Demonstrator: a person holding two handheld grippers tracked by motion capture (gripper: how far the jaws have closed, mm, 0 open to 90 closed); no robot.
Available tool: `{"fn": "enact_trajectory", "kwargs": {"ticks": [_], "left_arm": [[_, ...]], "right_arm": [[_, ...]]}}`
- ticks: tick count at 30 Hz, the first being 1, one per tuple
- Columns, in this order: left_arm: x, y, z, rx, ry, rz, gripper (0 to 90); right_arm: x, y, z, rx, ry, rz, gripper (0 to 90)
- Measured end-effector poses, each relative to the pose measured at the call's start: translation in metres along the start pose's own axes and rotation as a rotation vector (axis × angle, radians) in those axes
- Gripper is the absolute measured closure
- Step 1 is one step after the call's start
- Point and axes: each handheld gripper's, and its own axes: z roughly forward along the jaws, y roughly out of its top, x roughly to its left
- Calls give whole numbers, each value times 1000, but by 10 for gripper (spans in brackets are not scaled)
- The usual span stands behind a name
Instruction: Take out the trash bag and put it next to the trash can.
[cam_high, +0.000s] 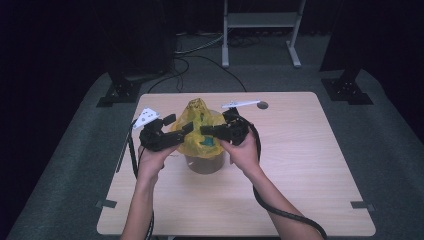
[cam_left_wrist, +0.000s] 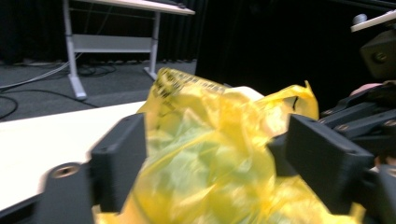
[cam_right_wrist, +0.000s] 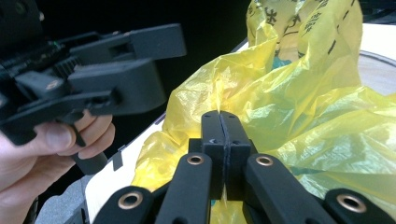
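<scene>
The yellow bag (cam_high: 199, 129) sits draped in and over a round bin (cam_high: 204, 162) near the middle of the table (cam_high: 300, 165), with both grippers at the bin's top. The right gripper (cam_right_wrist: 219, 122) has its jaws pressed together, and a fold of bag looks pinched between them, while the left gripper (cam_left_wrist: 210, 154) stands wide open, bag between its jaws but not pressed. With one grip alone, the film may tear or slip out, or a pull may tip the bin.

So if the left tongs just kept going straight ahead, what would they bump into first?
Most likely the yellow plastic bag: it bulges between the open left tongs, right ahead, though depth is hard to judge.
</scene>
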Motion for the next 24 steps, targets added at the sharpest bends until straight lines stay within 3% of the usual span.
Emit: {"fn": "enact_trajectory", "kwargs": {"ticks": [4,10,24], "left_arm": [[2,-7,-9,-34,7,-22,122],[6,-14,-22,-71,23,-32,100],[19,-23,-36,-84,37,-48,93]], "right_arm": [[0,2,-2,-8,1,6,900],[2,5,-4,-20,3,2,900],[9,24,-16,-58,-4,-4,900]]}}
